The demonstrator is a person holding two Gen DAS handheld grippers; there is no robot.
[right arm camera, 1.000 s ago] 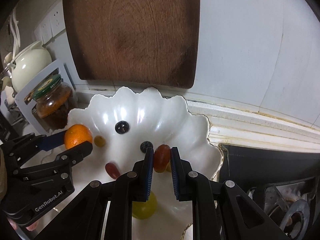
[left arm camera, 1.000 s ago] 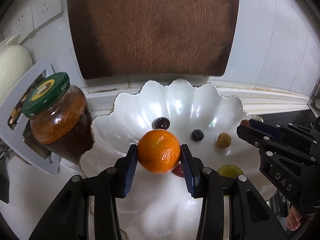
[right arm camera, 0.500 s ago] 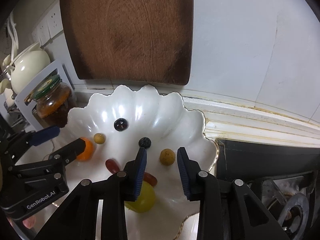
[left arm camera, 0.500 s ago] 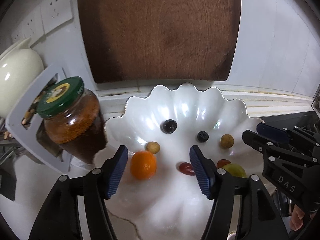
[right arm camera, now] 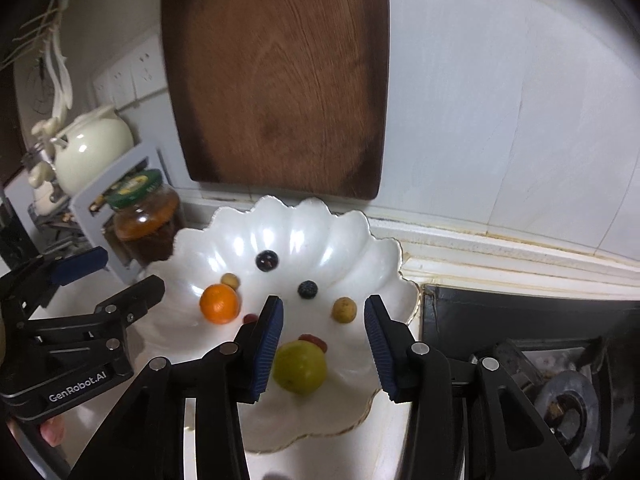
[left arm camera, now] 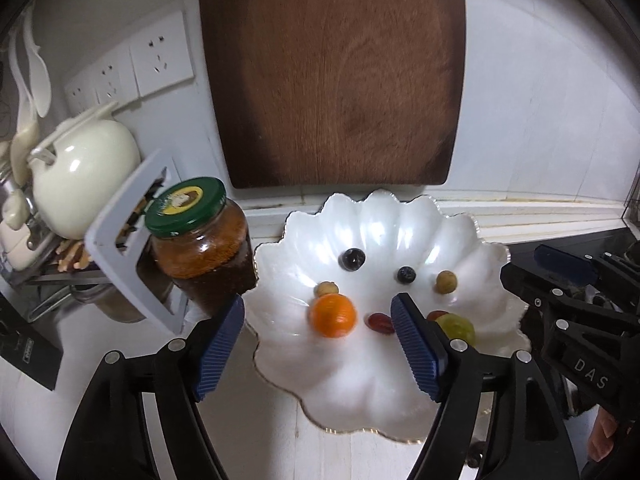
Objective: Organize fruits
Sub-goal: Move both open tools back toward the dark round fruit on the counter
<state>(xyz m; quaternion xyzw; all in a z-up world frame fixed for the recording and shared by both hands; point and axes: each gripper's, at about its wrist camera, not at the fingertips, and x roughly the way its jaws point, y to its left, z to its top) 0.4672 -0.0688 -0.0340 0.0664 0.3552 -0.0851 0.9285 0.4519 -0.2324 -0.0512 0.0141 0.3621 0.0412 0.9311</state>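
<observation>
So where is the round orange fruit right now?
The round orange fruit lies on the left side of the white scalloped dish, touching a small tan fruit behind it, between the left gripper's open jaws.

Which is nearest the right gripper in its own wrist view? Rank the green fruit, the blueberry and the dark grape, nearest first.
From the right gripper, whose jaws have just been opening with nothing pressed between the pads:
1. Green fruit: just below the fingertips, at the plate's near side.
2. Blueberry: mid-plate, beyond the fingertips.
3. Dark grape: farther back, slightly left, toward the plate's rear rim.
</observation>
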